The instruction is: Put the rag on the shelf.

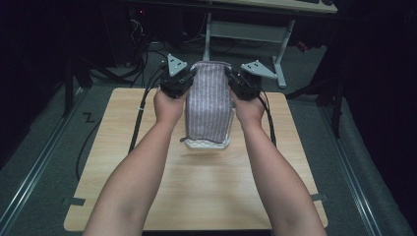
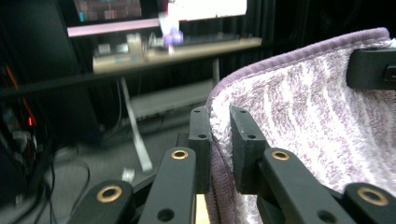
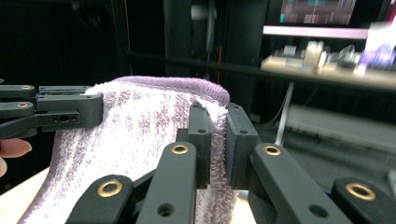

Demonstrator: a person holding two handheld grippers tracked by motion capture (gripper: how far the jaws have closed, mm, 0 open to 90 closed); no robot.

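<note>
High view: I see my L gripper (image 1: 186, 81) and R gripper (image 1: 236, 81) up over the far part of the desk (image 1: 128, 162). Each one grabs a top corner of the purple striped towel (image 1: 209, 103).
Towel spot: it hangs down btwn my two hands, folded over. Its low end sits on or just over the desk near the middle; can't tell which.
Left gripper view: my jaws are pinching the towel's (image 2: 303, 121) edge, fluffy cloth squeezed btwn them. The R gripper (image 2: 371, 70) bites the other corner, top right. A 2nd desk w/ a lit screen (image 2: 159, 9) is far back, blurry.
Right gripper view: jaws pinch the towel's (image 3: 140, 135) thick edge the same way. The L gripper (image 3: 60, 112) holds the far corner at the left, a fingertip (image 3: 14, 148) below it.
</note>
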